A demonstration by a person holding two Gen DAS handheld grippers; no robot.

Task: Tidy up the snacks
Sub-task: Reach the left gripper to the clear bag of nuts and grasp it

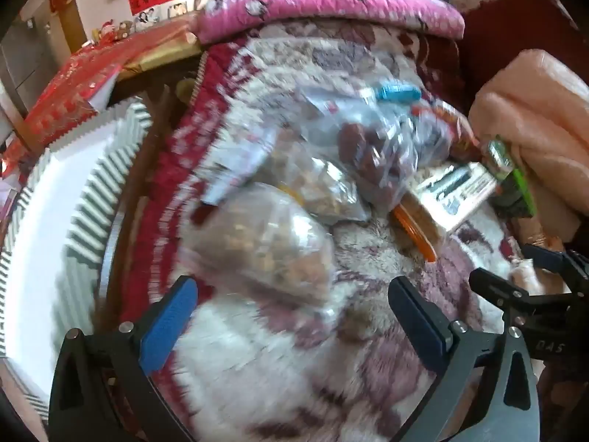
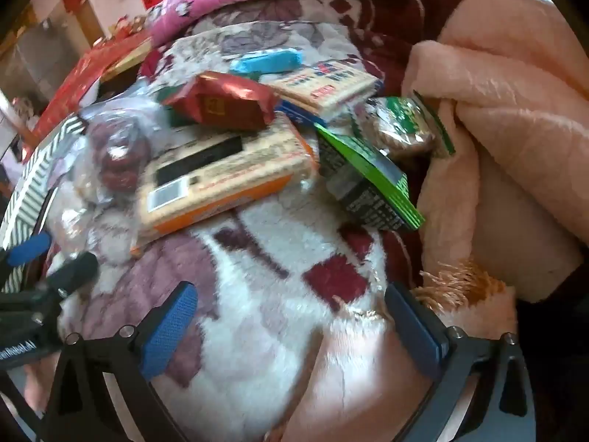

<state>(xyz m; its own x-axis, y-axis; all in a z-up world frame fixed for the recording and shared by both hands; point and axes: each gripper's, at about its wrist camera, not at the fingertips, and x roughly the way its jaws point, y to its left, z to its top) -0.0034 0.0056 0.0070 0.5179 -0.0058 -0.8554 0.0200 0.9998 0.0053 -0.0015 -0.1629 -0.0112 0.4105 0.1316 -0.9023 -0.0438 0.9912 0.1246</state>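
Snack pile sits on the floral blanket [image 2: 265,258], far side of both claws. The nearest clear bag of nuts [image 1: 265,243] lies just ahead of the left gripper [image 1: 291,316], so that hand is closer, I'd say. Right gripper [image 2: 287,324] faces the orange-edged cracker pack [image 2: 224,176], long axis running left-right. Both claws wide open, holding nothing.

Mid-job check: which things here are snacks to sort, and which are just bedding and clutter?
For the job: clear bags of nuts, bag of red dates, orange cracker box, red foil packet, blue packet, green packets, striped box.

Lying about: floral blanket, peach blanket, pink quilt.
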